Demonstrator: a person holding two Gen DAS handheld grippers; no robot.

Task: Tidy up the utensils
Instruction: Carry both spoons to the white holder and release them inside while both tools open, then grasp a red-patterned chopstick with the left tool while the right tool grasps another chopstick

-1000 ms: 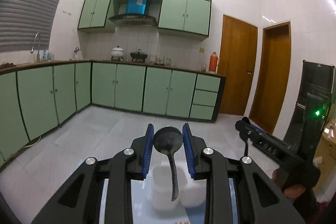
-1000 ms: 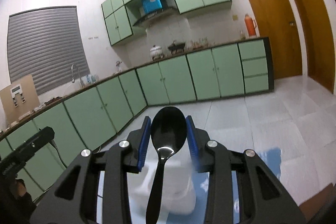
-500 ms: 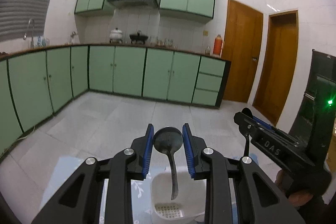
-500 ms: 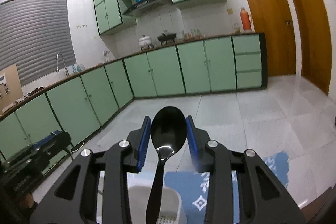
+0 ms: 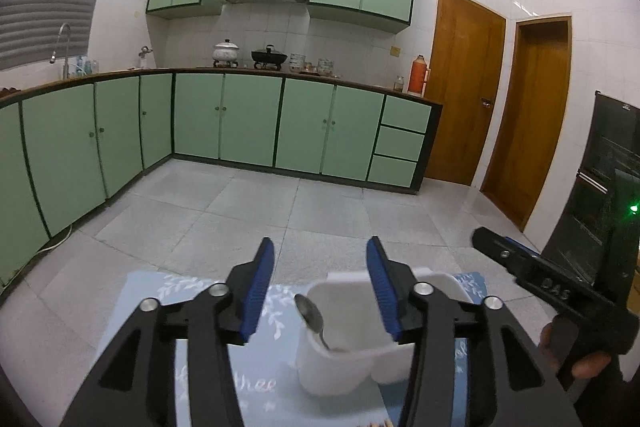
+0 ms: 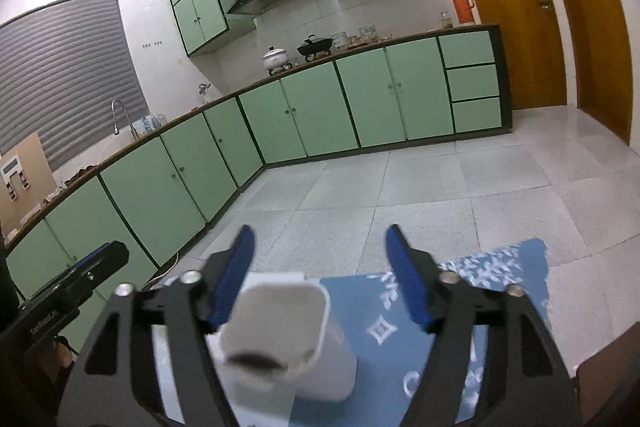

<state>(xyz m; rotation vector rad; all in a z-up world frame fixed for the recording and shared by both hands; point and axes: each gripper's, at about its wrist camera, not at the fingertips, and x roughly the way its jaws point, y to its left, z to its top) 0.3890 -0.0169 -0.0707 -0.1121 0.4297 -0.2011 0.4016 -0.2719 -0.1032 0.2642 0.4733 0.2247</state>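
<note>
Both grippers, left (image 5: 320, 287) and right (image 6: 320, 275), have just been opening and grip nothing, a metal spoon (image 5: 312, 319) leaning in the white holder (image 5: 348, 355) right below the left's parted jaws.

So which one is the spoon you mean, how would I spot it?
Find the blue cloth on the table, then the white holder standing on it. The spoon leans in the holder's near compartment, its grey bowl poking above the rim, the only metal thing there, just below the open left hand-held gripper.
</note>
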